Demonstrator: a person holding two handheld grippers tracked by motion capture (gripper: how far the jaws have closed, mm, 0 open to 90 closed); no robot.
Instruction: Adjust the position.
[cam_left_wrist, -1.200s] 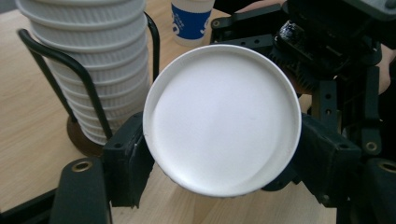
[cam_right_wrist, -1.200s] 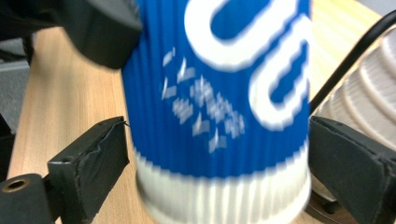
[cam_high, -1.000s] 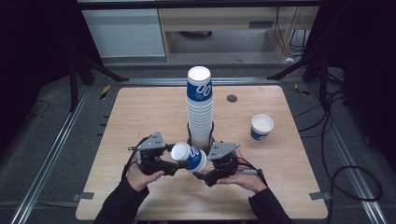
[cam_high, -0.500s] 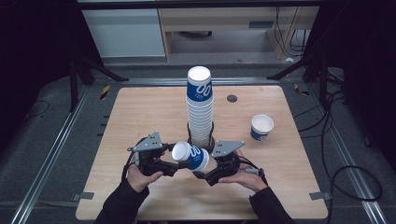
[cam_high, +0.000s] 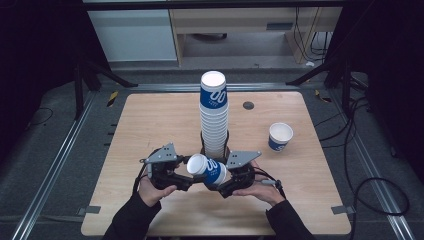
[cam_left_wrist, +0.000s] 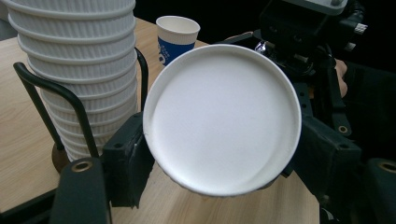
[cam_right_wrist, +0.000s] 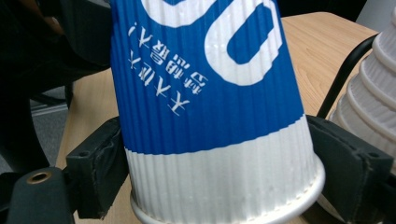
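The left gripper (cam_high: 186, 181) view faces the white base of the paper cup (cam_high: 207, 169), its jaws clamped on it. The right gripper (cam_high: 220, 186) view shows ribbed blue wall and rim, its jaws just closed against that end. From above, 2 hands hold the cup level before the cup stack (cam_high: 214, 117).

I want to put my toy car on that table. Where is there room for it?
The left half of the light wooden table is bare, from the tall stack of blue-and-white paper cups to the left edge. The back right corner behind the single upright blue-and-white paper cup is free too. The front middle is crowded with hands and claws.
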